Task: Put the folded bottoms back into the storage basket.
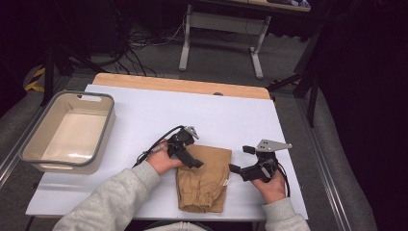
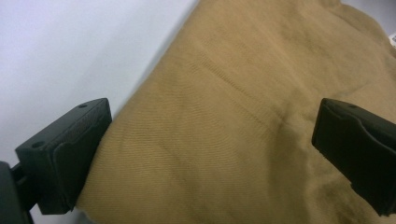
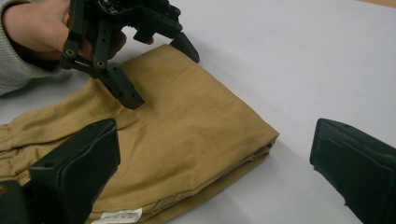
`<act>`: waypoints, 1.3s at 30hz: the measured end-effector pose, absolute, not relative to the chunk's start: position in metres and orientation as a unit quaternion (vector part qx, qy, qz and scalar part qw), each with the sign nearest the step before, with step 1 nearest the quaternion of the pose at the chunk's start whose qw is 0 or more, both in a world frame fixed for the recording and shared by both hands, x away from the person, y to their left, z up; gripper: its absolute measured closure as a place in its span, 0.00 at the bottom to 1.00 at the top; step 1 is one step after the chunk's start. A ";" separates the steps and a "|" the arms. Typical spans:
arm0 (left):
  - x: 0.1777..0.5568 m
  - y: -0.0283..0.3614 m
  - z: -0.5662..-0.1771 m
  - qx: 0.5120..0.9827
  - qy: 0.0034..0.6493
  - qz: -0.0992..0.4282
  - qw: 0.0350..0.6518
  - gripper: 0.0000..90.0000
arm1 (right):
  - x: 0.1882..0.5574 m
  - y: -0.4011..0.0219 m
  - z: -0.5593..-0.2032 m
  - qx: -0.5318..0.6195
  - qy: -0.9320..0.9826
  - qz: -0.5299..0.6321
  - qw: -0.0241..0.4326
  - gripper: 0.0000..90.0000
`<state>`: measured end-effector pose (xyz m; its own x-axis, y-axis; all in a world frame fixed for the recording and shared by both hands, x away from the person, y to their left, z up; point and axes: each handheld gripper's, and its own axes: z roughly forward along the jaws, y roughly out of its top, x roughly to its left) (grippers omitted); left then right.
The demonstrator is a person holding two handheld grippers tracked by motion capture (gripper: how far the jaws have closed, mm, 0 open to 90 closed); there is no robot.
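Folded tan trousers lie lengthwise toward the person on the white table, the left gripper poised over their far left corner with jaws spread, the right gripper just beside their right edge, jaws likewise apart.

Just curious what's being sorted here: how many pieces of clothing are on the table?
1: a folded tan garment lies near the table's front edge, between the left gripper and right gripper. The bin looks empty.
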<state>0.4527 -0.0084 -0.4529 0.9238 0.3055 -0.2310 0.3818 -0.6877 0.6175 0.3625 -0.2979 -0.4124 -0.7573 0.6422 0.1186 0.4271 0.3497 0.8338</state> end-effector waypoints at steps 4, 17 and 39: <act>0.452 -0.009 -0.453 0.916 0.188 -0.059 0.350 0.00 | 0.363 -0.298 -0.413 0.329 0.813 0.467 0.114 0.02; 0.445 -0.014 -0.453 0.919 0.198 -0.039 0.338 0.00 | 0.363 -0.298 -0.413 0.328 0.813 0.470 0.105 0.02; 0.428 -0.028 -0.455 0.931 0.198 0.033 0.304 0.00 | 0.364 -0.297 -0.414 0.327 0.813 0.472 0.098 0.02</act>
<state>0.4279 -0.0276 -0.4552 0.9195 0.3886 -0.0592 0.3485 -0.7365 0.5797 0.3639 -0.2970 -0.4144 -0.7666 0.6244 0.1498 0.4401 0.3410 0.8307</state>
